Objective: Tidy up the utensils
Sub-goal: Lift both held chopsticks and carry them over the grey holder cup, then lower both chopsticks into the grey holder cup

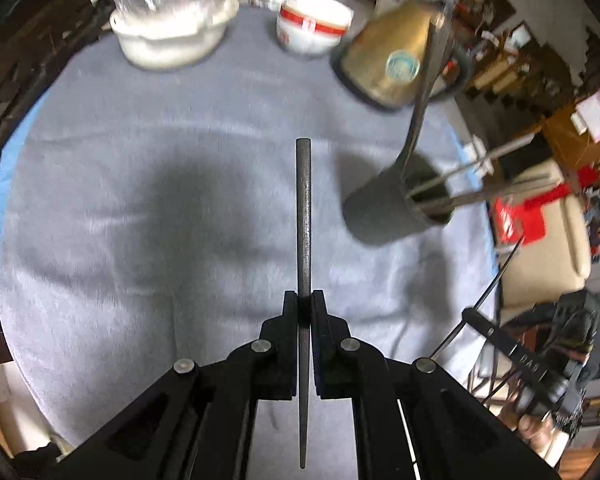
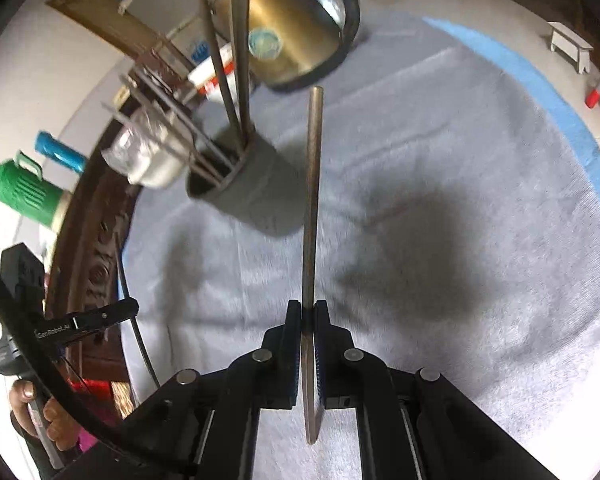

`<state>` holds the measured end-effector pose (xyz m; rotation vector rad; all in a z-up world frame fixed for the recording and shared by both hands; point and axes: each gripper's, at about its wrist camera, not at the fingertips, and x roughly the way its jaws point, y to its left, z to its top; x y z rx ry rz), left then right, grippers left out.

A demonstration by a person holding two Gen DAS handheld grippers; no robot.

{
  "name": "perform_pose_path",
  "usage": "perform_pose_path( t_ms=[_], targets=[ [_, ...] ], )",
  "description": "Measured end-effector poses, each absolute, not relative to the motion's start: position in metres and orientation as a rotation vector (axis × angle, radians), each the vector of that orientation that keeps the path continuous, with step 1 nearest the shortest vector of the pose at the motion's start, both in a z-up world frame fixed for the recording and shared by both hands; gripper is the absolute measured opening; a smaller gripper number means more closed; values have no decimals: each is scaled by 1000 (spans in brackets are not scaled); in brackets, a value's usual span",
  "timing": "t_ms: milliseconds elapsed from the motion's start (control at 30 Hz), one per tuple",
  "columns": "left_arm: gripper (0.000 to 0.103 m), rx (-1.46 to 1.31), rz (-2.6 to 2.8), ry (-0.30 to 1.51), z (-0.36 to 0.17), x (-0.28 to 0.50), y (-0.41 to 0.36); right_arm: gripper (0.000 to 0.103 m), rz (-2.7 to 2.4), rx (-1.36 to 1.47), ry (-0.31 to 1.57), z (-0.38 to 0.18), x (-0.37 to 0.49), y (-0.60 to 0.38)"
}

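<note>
My left gripper (image 1: 304, 300) is shut on a dark chopstick (image 1: 303, 200) that points forward above the grey cloth. My right gripper (image 2: 308, 310) is shut on a metal knife (image 2: 312, 200), handle pointing forward, blade back between the fingers. A dark grey utensil holder (image 1: 396, 208) stands ahead right in the left wrist view and ahead left in the right wrist view (image 2: 252, 192). It holds a spoon (image 1: 424, 92) and several other utensils. The other gripper shows at the right edge of the left wrist view (image 1: 516, 356) and at the left edge of the right wrist view (image 2: 80, 322).
A gold kettle (image 1: 392, 60) on a black base, a red-striped white bowl (image 1: 312, 20) and a white pot with a glass lid (image 1: 172, 16) stand at the far edge. The round table is covered by a grey cloth (image 1: 140, 200). A green flask (image 2: 24, 192) stands off the table.
</note>
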<state>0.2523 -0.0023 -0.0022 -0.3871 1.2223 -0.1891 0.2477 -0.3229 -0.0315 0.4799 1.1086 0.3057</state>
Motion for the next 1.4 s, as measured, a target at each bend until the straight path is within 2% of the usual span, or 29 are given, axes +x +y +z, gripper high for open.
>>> perform_pose_path(
  t_ms=[300,633,1067,1400],
  targets=[
    [6,-474,-152,922,68,254,-2,6,271,570,923,6,248,-349],
    [6,-524,-109,637,103,266,-15,6,212,772,722,31,278,-401],
    [6,-569,-40,526,103,301,-31,6,182,1027,546,11,334,-444],
    [6,-449,-10,465,94,310,-58,6,277,984,526,5,357,-411]
  ],
)
